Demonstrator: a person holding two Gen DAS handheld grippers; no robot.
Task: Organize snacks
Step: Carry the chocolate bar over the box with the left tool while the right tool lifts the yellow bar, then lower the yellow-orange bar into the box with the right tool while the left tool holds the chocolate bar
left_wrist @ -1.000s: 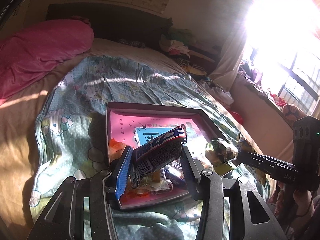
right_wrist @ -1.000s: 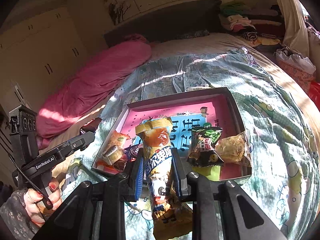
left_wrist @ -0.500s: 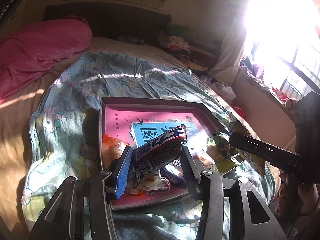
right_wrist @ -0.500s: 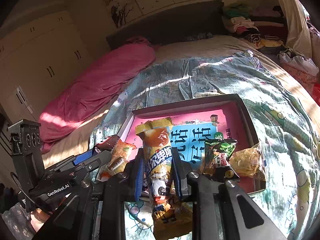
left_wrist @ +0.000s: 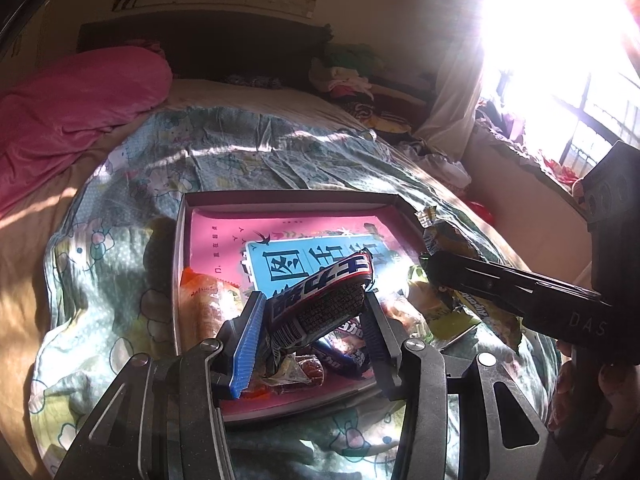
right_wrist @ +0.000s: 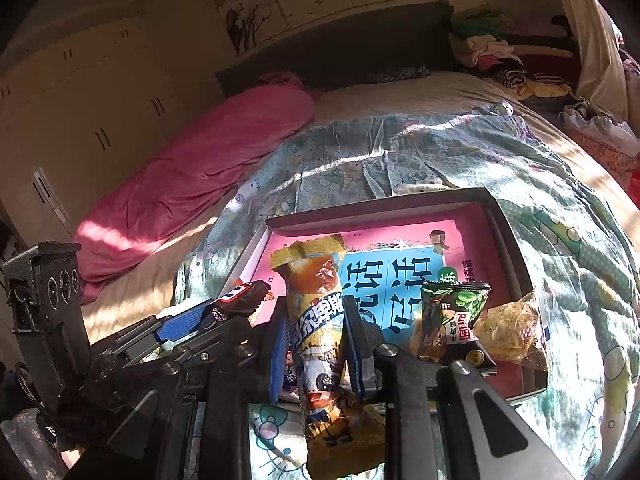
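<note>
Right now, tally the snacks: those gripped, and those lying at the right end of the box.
Gripped: 2 (yellow packet in the right gripper; dark bar in the left gripper)
Lying at the right end of the box: 2 (green packet; clear bag)
Total: 4

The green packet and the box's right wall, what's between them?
In the right wrist view, a clear bag of yellowish snacks lies between the green packet and the box's right wall.

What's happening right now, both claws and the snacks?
Left gripper clamps dark bar snack. Right gripper clamps yellow snack pack. Both above pink-lined box; snacks already crowd its near end.
</note>
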